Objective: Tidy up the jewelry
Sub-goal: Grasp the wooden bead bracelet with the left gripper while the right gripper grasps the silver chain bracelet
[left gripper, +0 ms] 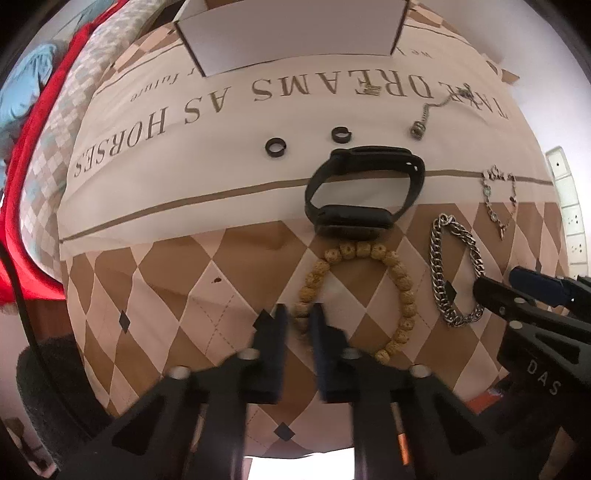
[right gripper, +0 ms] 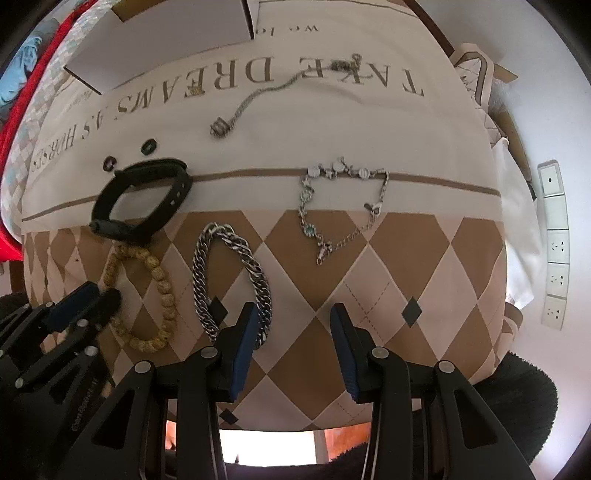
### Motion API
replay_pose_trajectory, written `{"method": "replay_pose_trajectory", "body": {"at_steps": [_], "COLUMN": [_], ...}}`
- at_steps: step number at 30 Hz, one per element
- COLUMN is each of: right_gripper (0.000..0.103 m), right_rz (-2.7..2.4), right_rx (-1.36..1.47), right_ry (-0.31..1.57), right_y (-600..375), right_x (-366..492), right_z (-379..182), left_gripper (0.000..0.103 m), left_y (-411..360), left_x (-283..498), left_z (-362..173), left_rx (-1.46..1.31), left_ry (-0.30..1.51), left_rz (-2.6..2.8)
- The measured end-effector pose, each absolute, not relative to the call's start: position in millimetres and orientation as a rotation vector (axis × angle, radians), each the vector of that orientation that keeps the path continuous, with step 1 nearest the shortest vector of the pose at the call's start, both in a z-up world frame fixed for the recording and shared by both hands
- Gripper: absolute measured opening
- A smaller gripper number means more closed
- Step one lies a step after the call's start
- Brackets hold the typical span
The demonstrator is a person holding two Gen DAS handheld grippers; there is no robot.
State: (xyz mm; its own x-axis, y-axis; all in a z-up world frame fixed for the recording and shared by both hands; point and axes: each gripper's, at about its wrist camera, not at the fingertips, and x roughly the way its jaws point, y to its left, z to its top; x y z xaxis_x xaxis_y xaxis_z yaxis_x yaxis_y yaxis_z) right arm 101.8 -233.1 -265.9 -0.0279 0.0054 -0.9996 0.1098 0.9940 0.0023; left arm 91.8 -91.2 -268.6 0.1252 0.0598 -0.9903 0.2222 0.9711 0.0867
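A cloth (left gripper: 155,229) printed with tan diamonds and lettering covers the surface, with a white box (left gripper: 291,33) at its far edge and, spread across it, a black wristband (left gripper: 364,188), a beaded bracelet (left gripper: 400,280), a steel chain bracelet (right gripper: 207,269), a thin charm bracelet (right gripper: 314,221) and two small black rings (left gripper: 275,147). The left gripper (left gripper: 297,321) is clenched on the near edge of the beaded bracelet. The right gripper (right gripper: 291,321) stands half-open, its left finger (right gripper: 243,332) touching the chain bracelet's near end, nothing pinched.
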Motion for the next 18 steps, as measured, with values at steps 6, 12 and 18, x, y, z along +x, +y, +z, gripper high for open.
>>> {"method": "replay_pose_trajectory", "body": {"at_steps": [6, 12, 18], "right_gripper": [0.043, 0.010, 0.008], "right_rz": [-0.100, -0.090, -0.085], "right_rx": [0.045, 0.031, 0.107], "right_ry": [1.577, 1.528, 1.498], "right_y": [-223.1, -209.8, -214.0], "right_x": [97.1, 89.4, 86.7], "right_z": [-267.5, -262.9, -256.7], "left_gripper": [0.006, 0.006, 0.006], "left_y": [-103.8, -104.5, -93.6], "left_x": [73.4, 70.9, 77.6], "left_z": [-265.2, -274.5, -249.8], "left_rx": [0.270, 0.254, 0.241], "left_ry": [1.423, 1.412, 1.390], "left_rz": [-0.111, -0.098, -0.107]}}
